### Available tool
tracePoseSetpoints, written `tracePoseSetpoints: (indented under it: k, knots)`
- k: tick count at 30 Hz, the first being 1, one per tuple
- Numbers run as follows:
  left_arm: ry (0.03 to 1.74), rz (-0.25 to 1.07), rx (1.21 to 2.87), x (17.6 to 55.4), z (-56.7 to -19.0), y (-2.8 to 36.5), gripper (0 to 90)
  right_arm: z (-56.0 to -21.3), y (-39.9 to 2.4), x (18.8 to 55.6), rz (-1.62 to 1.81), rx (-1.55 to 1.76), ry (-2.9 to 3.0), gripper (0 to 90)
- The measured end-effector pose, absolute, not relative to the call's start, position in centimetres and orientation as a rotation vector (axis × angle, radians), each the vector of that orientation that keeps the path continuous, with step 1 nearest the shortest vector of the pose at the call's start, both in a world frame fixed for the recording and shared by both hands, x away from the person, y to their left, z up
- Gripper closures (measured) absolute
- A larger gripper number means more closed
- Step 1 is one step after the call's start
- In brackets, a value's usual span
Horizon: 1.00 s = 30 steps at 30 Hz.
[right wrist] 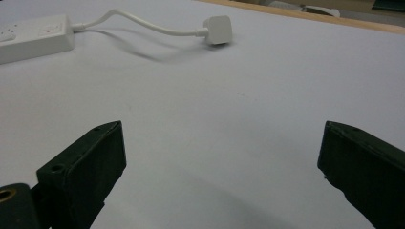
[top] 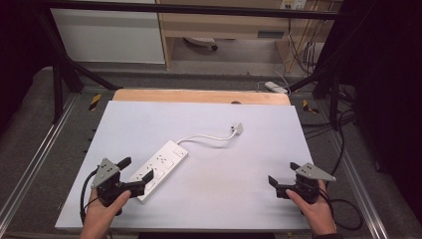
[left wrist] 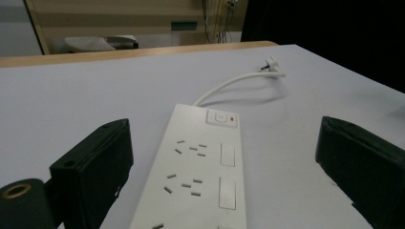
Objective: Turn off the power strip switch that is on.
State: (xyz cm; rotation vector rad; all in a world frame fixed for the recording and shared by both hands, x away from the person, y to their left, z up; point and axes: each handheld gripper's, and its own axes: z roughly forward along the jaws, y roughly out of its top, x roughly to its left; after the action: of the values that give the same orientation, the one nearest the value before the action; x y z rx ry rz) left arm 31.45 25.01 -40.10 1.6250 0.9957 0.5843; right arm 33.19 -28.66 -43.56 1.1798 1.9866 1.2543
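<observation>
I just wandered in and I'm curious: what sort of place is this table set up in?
Probably a lab or workshop set up for recording. A white board on a wooden table stands inside a black metal frame, loose cables hang by the back shelving, and a white plastic power strip lies between two hand-held black claws.

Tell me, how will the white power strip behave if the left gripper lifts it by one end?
The power strip looks rigid, so it should stay straight. Its smooth casing may slip. The thin cord curves loosely, so the plug would probably drag behind.
</observation>
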Motion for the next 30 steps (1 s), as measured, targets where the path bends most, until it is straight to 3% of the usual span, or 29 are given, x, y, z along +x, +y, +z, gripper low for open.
tracePoseSetpoints:
  k: [30]
  knots:
    - [0.946,0.608,1.5,30.1,-37.3,26.9,3.5,-43.4,-28.5,32.9,1.258,1.133,2.001,2.0]
